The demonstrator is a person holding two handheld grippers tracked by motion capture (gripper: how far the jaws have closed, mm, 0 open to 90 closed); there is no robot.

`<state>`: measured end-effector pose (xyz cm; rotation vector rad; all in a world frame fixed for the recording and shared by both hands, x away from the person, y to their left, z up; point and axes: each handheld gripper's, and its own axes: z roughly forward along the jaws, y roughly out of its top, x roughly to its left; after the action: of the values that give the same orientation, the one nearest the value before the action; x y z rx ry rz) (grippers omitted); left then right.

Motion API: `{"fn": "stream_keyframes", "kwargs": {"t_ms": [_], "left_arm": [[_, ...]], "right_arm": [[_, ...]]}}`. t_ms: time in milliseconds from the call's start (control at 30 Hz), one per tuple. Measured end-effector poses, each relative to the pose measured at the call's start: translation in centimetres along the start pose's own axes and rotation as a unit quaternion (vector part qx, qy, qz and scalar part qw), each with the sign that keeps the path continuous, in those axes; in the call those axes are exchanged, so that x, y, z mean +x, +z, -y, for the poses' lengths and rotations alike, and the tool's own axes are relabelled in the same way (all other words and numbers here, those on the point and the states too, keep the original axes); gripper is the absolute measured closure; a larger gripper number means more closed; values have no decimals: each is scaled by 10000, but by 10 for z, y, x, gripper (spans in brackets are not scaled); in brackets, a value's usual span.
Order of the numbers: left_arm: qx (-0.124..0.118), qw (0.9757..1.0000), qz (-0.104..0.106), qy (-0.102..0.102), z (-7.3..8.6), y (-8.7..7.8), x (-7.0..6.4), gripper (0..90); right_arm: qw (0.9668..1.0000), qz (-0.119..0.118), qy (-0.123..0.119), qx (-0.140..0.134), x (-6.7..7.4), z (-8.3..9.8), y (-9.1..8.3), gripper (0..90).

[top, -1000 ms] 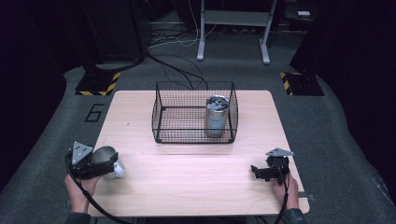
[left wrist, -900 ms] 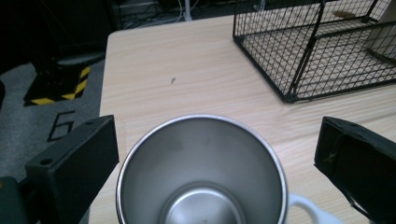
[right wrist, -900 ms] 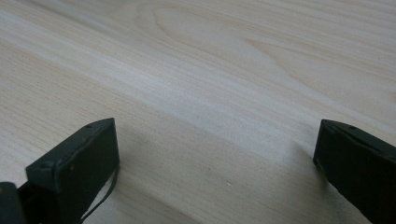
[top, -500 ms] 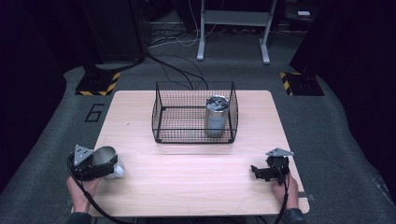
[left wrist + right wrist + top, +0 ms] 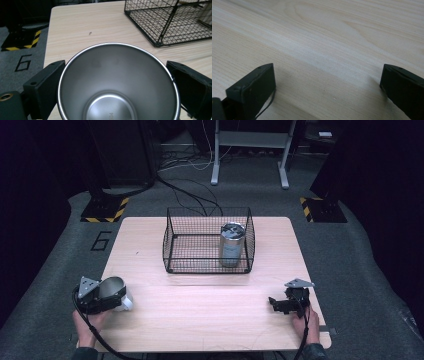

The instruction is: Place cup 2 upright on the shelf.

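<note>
Here, nearest me, my left gripper (image 5: 117, 296) sits at about 8 o'clock on the surface (image 5: 200, 310), its fingers (image 5: 42, 87) clamped on either side of a steel cup (image 5: 117, 85). In the left gripper view the cup's open mouth faces the camera, its rim touching both black fingers, and I can see down to its round bottom. From the high view the cup (image 5: 112, 287) lies tilted in the grip, low over the wood near the left edge, with my hand (image 5: 87, 325) behind it.

At about 4 o'clock my right gripper (image 5: 274, 303) rests low over the surface, held by my other hand (image 5: 307, 322). Its fingers (image 5: 253, 87) stand wide apart with only bare wood grain between them, holding nothing.

Farther off, toward 12 o'clock, a black wire basket (image 5: 172, 237) stands on the surface, well apart from both grippers. Inside it, at its right end, a metal can (image 5: 231, 245) stands upright. The left gripper view catches the basket's near corner (image 5: 160, 27) at 1 o'clock.
</note>
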<state>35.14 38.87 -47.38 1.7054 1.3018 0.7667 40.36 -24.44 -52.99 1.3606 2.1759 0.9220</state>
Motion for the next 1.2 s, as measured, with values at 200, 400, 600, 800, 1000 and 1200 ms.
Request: {"fn": "stream_keyframes", "kwargs": {"t_ms": [200, 400, 600, 800, 1000, 1200], "left_arm": [[15, 9999, 75, 131, -2, 1, -2, 64], [-32, 9997, 186, 122, -7, 0, -6, 64], [-50, 9990, 378, 219, -19, -2, -17, 64], [-73, 9974, 605, 380, -33, -3, -31, 64], [-62, 9963, 751, 413, -44, -2, -43, 64], [-57, 9950, 866, 500, -53, 0, -49, 64]], "right_arm": [[10000, -8, -2, 17, 0, 0, 0, 0], [10000, -8, -1, 17, 0, 0, 0, 0], [10000, 4, 5, -15, 0, 0, 0, 0], [10000, -9, -3, 17, 0, 0, 0, 0], [10000, 3, 7, -10, 0, 0, 0, 0], [10000, -8, -2, 15, 0, 0, 0, 0]]}}
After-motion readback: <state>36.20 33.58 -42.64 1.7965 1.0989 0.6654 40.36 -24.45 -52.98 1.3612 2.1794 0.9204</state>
